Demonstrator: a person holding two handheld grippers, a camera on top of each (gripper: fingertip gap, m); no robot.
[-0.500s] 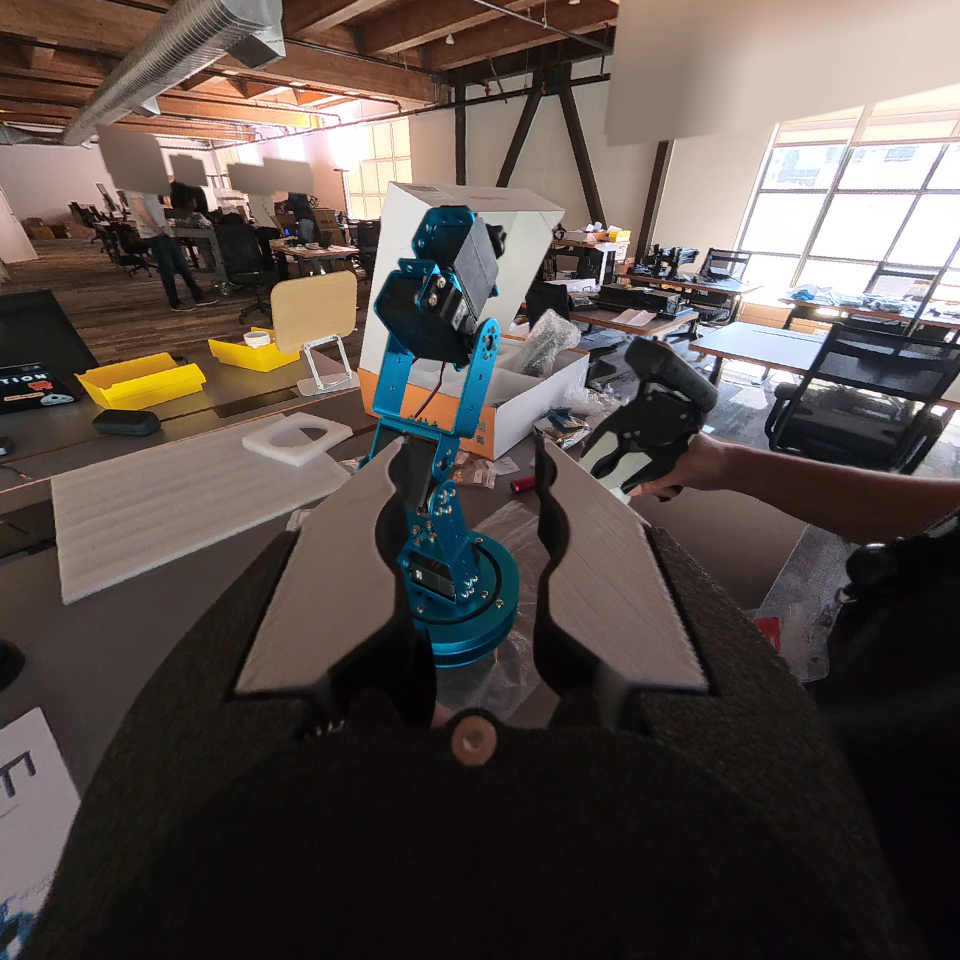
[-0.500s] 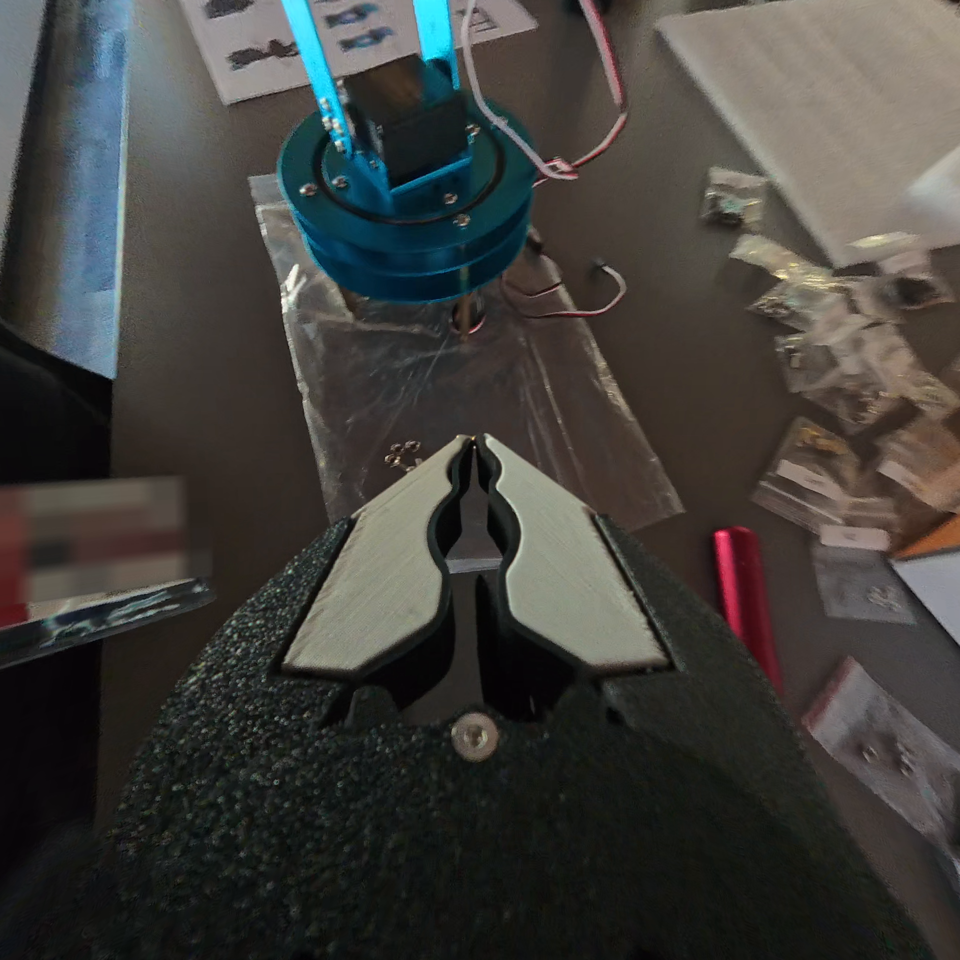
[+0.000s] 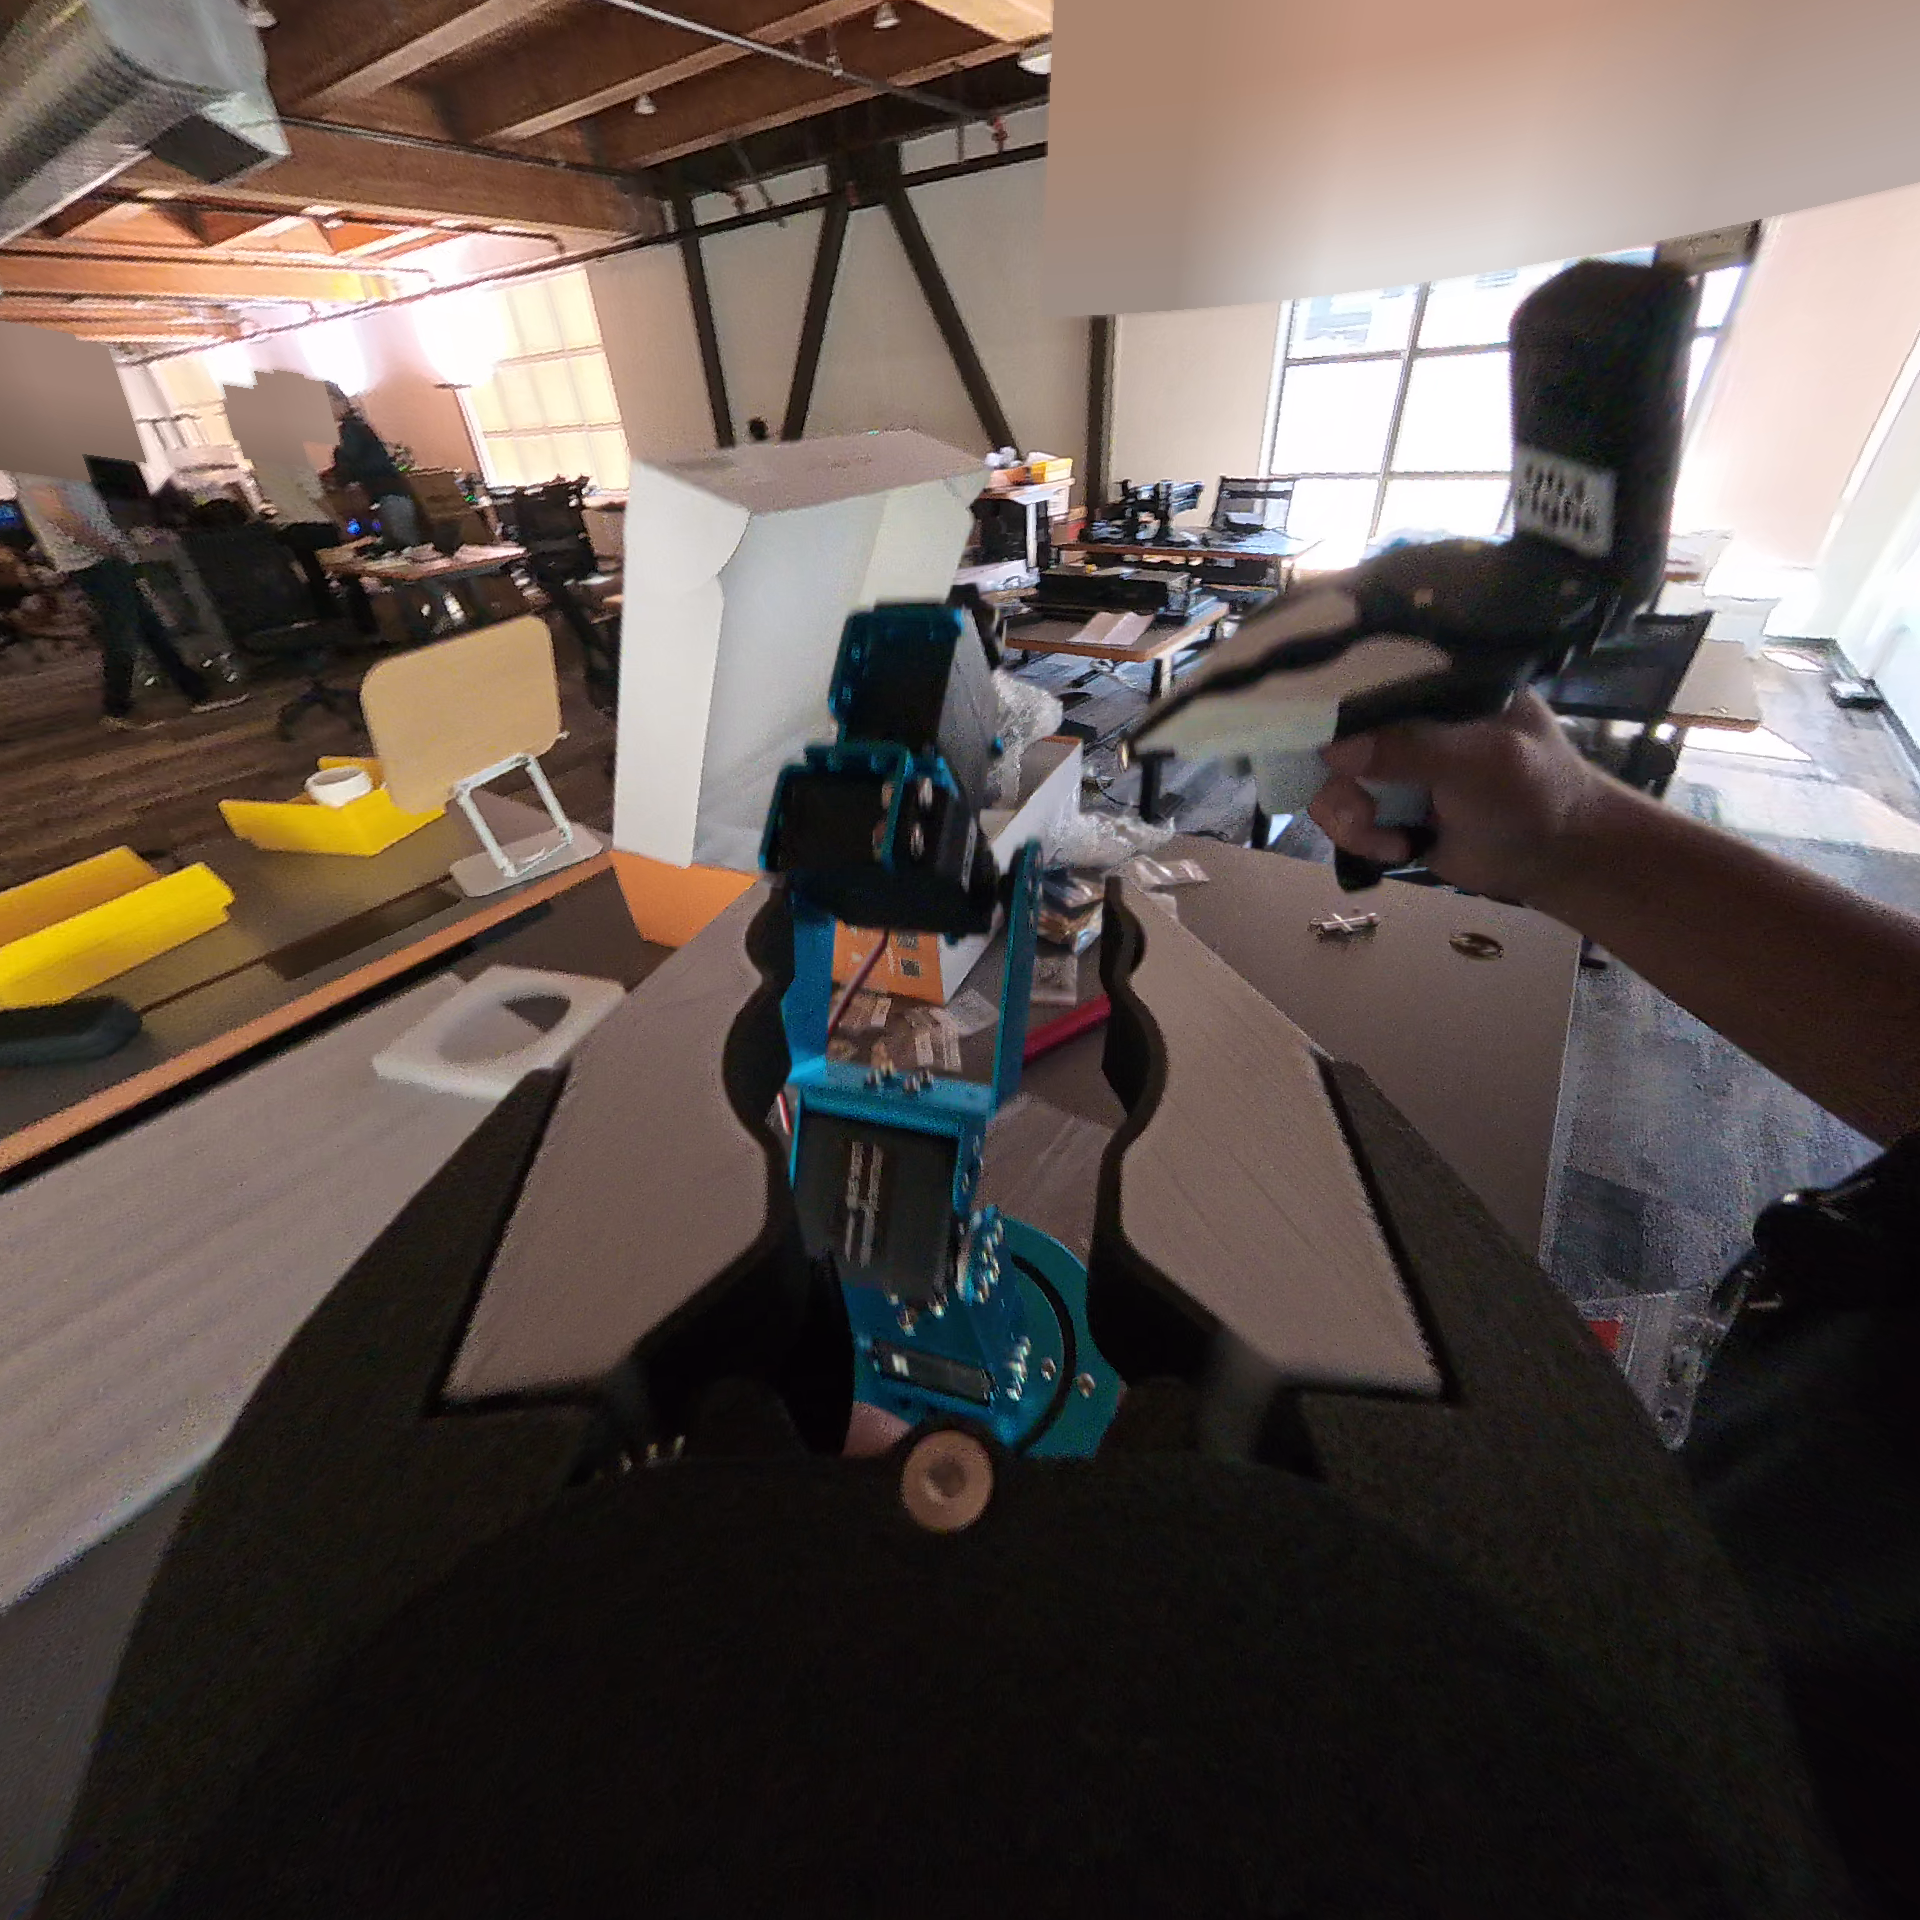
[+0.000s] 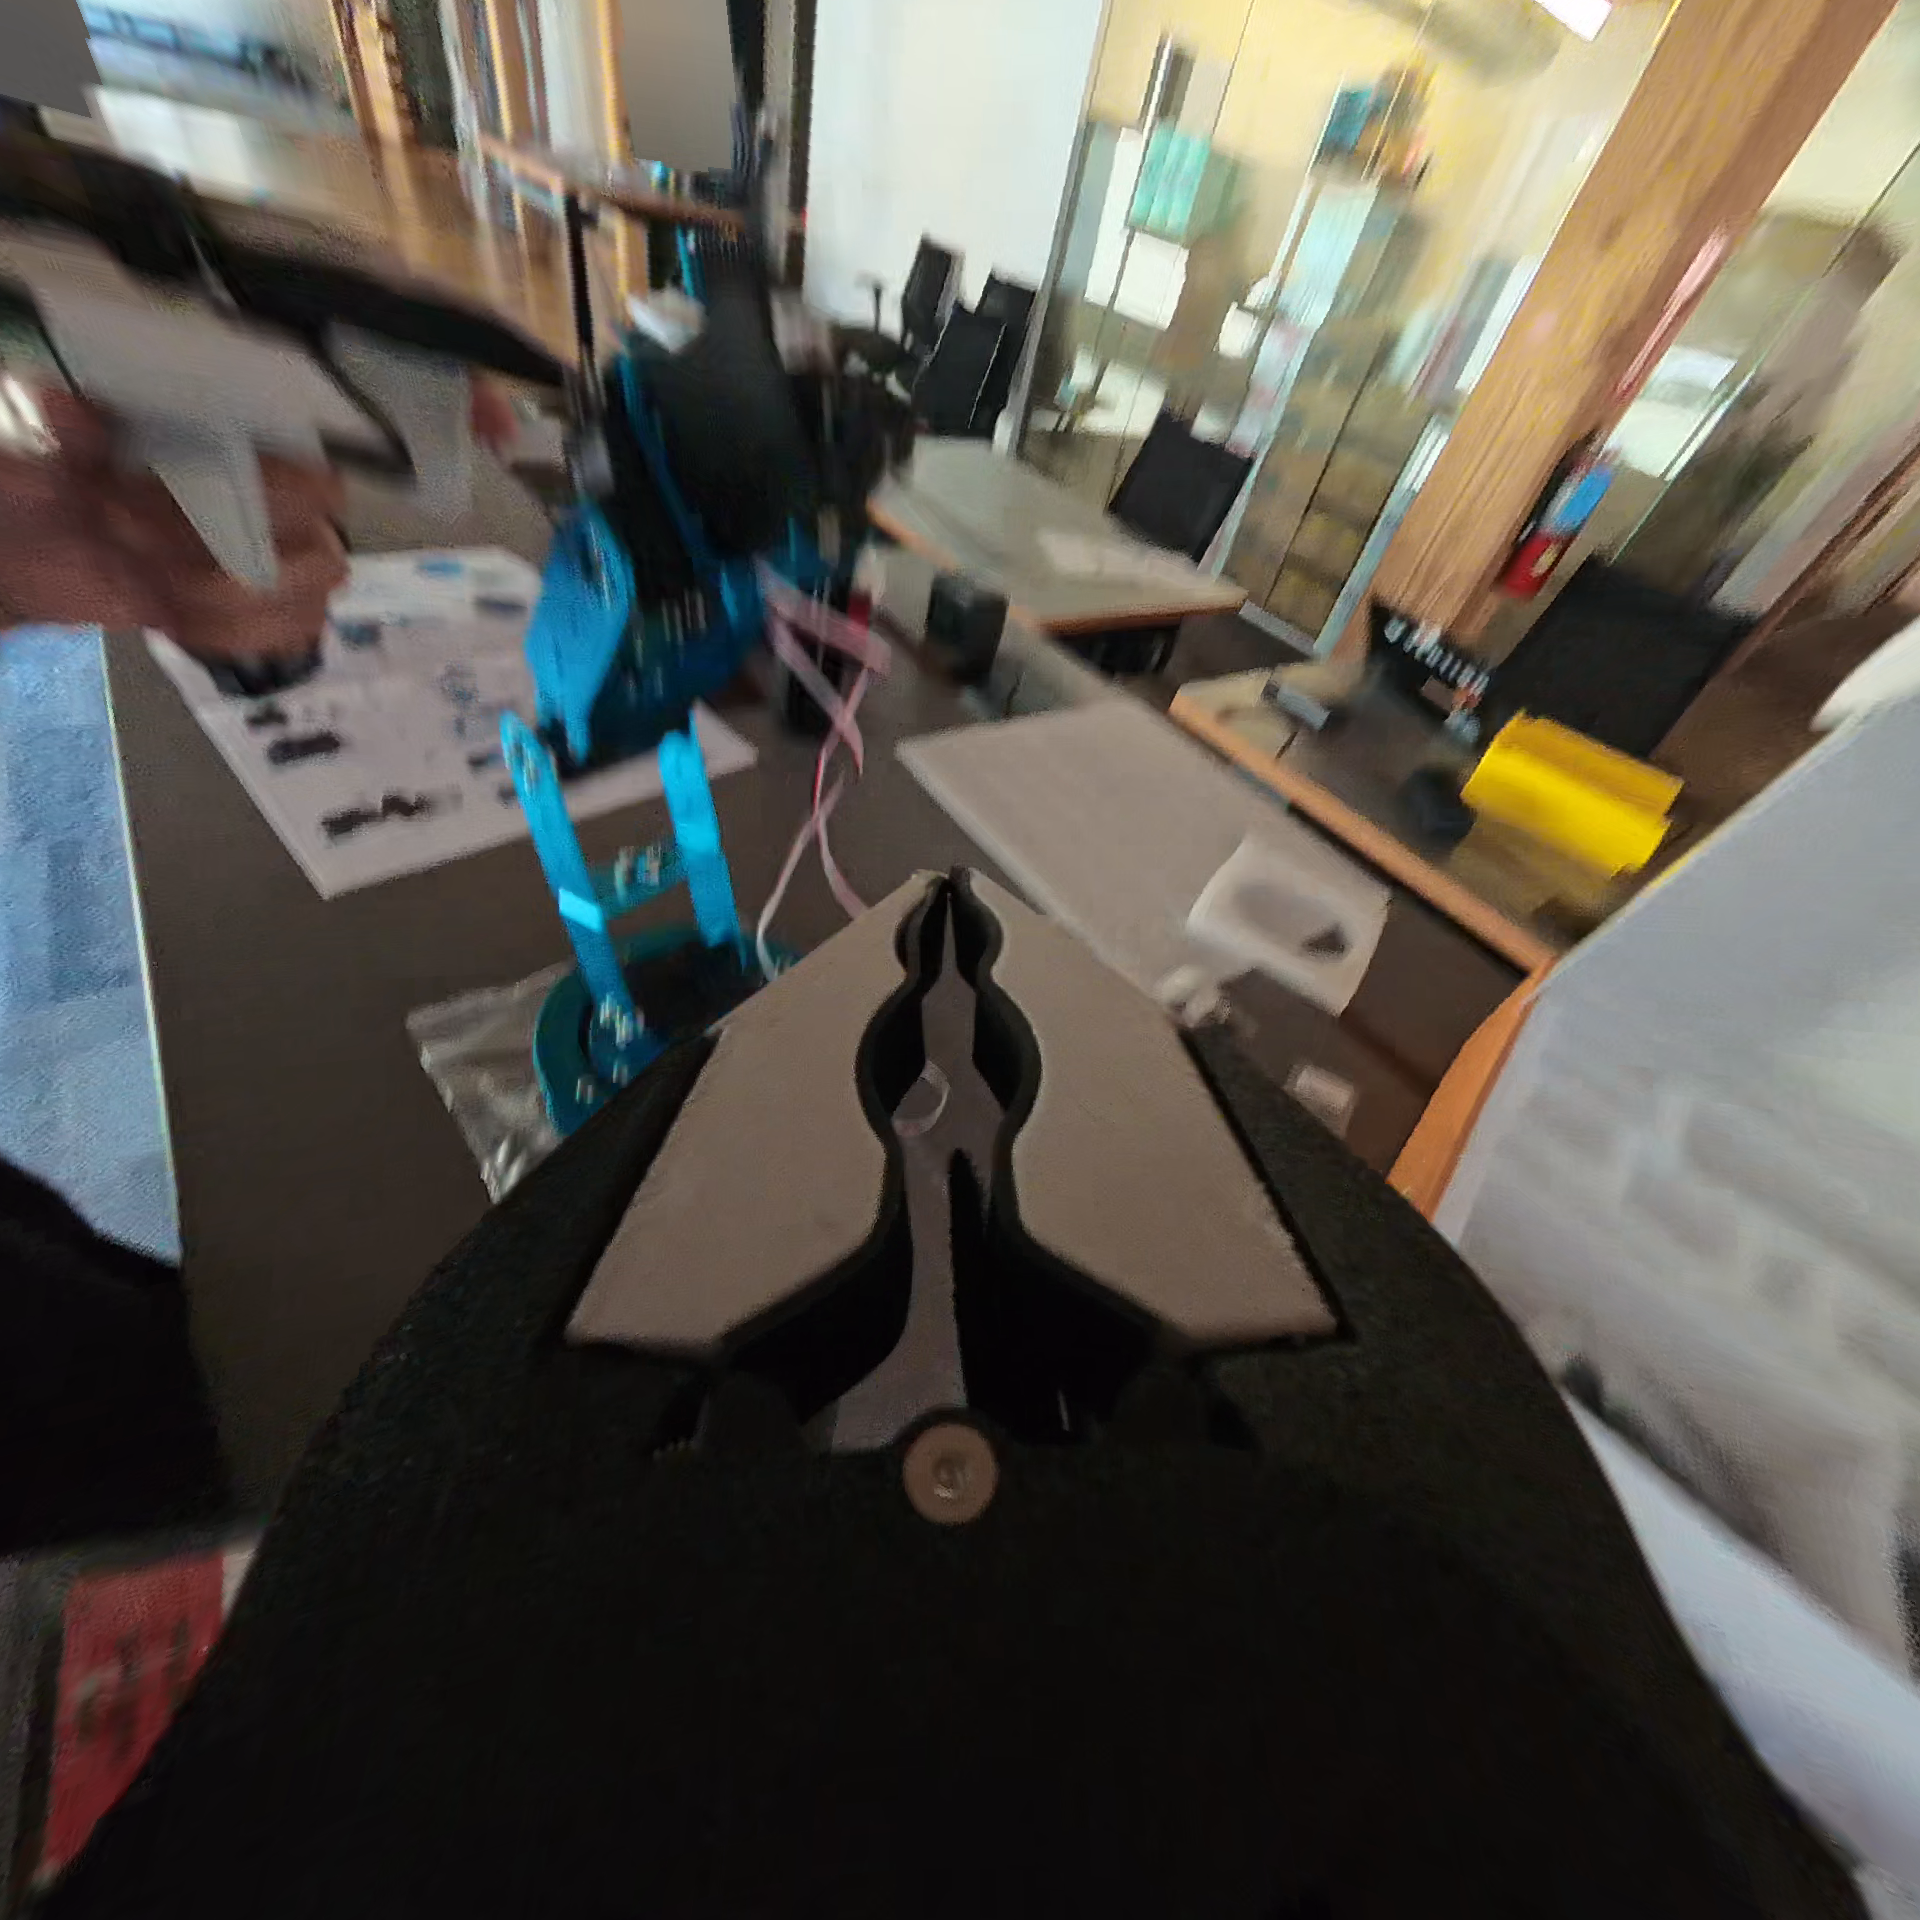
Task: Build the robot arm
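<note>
A small blue robot arm, built of metal brackets and black servos, is seen standing between the spread fingers of the left gripper, which are apart from it on both sides; its round base rests on a clear plastic bag on the dark table. Half a second earlier the fingers stood nearer the base; the left gripper is now seen closer in, with the base drawn back between the finger roots. The right gripper, formerly lowered over the bag with its view turned down on the table, is now raised and levelled, its fingers pressed together at the tips with nothing shown between them. In the left wrist view it is held in a hand up beside the arm's top servo, apart from it. A white box with an orange bottom is shown behind the arm, and a red rod lies near it on the table. The right wrist view is blurred.
</note>
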